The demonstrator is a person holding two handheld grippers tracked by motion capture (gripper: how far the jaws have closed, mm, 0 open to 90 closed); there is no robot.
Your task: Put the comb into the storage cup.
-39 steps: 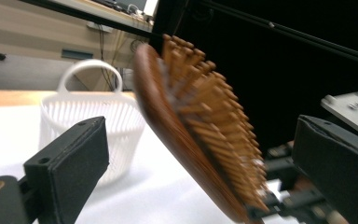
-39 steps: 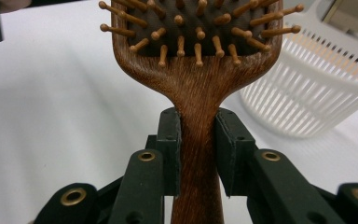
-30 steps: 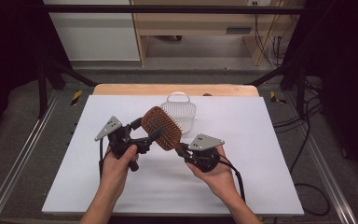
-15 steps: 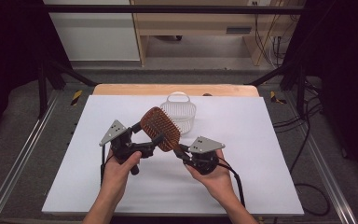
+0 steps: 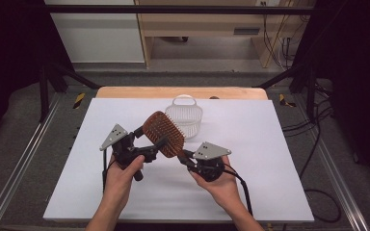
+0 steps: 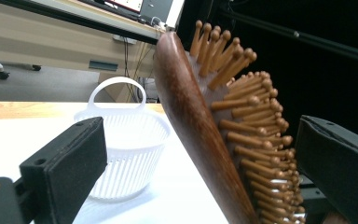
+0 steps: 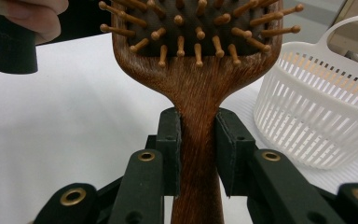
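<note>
The wooden hairbrush [image 5: 163, 134] is held above the white table [image 5: 270, 144], near its middle, tilted with its head up and away from the person and the bristles facing the right side. Just behind it stands a white slatted basket [image 5: 185, 114], upright and seemingly empty.

The step in hand appears to be a handover or a joint carry toward the basket. To do it well, the grip on the neck should remain firm until the other claw has closed squarely across the head, flat back against one pad; bristles give poor purchase and could let the brush twist.

The right gripper [image 7: 198, 154] is clenched on the brush handle just below the head, both pads pressed against the wood. The left gripper [image 6: 205, 163] is spread wide, its jaws standing either side of the brush head; the far jaw sits close to the bristle tips, but contact cannot be confirmed. It grasps nothing.
</note>
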